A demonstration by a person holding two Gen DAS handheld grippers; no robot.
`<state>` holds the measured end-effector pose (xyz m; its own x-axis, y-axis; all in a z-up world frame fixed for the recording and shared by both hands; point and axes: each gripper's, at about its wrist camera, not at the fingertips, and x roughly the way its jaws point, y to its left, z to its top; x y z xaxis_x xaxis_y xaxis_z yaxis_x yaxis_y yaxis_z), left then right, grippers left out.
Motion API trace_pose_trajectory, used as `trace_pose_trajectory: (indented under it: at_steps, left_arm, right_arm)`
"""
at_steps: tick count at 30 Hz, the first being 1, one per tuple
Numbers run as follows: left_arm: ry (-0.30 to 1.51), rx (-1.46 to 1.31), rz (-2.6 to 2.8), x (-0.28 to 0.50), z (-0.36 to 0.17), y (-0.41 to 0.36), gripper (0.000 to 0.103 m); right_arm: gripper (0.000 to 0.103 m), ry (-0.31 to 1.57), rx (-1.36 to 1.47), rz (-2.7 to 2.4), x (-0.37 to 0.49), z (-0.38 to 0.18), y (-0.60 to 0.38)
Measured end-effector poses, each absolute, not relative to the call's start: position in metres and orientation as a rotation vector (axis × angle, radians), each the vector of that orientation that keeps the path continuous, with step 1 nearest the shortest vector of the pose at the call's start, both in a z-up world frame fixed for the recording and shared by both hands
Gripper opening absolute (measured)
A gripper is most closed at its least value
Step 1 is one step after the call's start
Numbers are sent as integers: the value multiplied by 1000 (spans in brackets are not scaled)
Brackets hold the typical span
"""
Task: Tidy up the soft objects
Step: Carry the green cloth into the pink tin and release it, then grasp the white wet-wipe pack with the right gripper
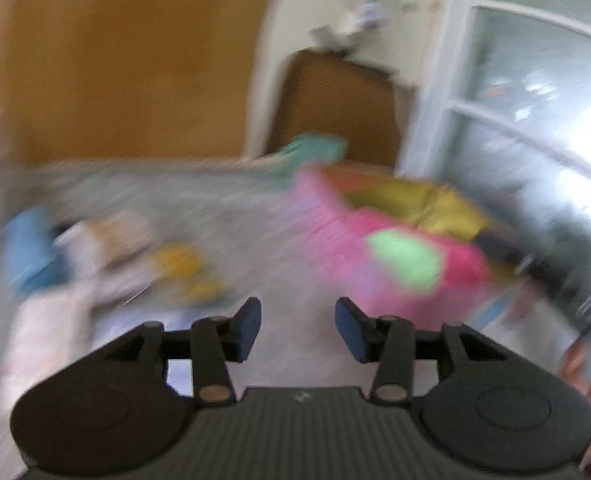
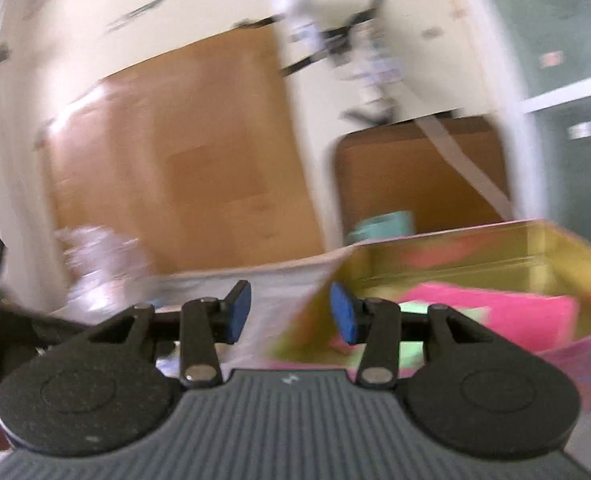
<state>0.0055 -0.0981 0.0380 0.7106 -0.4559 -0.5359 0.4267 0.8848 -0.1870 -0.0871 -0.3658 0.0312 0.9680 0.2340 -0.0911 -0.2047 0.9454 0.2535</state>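
From my remote station I find both views heavily smeared by motion, so fine detail is lost; the left hand-held gripper (image 1: 297,325) stands released, its blue pads (image 1: 250,326) apart with nothing between them, over a grey surface (image 1: 199,208) which may be a bed or a worktop, I cannot tell which. On that surface, to the left in the left wrist view, lie scattered soft objects: a blue item (image 1: 29,250), a whitish item (image 1: 43,336) and a mustard-yellow item (image 1: 183,266), near one another but too blurred to identify. To the right sits a pink fabric bin (image 1: 327,216) with a yellow lining, a green patch (image 1: 407,258) showing on or in it; a teal item (image 1: 313,150) lies behind the bin, near a brown board (image 1: 335,108) leaning at the wall.

The right hand-held gripper (image 2: 290,312) is likewise released and empty; its right pad (image 2: 343,312) is just in front of the bin's near corner (image 2: 315,308), contact undeterminable. Inside the bin I see pink (image 2: 495,312) and pale green pieces (image 2: 415,306); a large brown board (image 2: 183,168) stands against the cream wall.
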Motion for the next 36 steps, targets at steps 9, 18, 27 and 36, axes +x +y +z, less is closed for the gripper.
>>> trace_pose_trajectory:
  at_steps: [9,18,27,36]
  left_arm:
    - [617,-133,-232,-22,-3,15,41]
    - [607,-251,-277,-21,-3,25,42]
    - [610,-278,-291,-21,-4,25,43]
    - [586,-309,-243,-28,-3,30,43]
  right_arm:
    - [48,381,96,488,-34,24,-235]
    - [52,612,207,443,38,-1,-203]
    - [3,724,307,575,-29,-8,-226]
    - [81,487,-77,588,-41,7,-203]
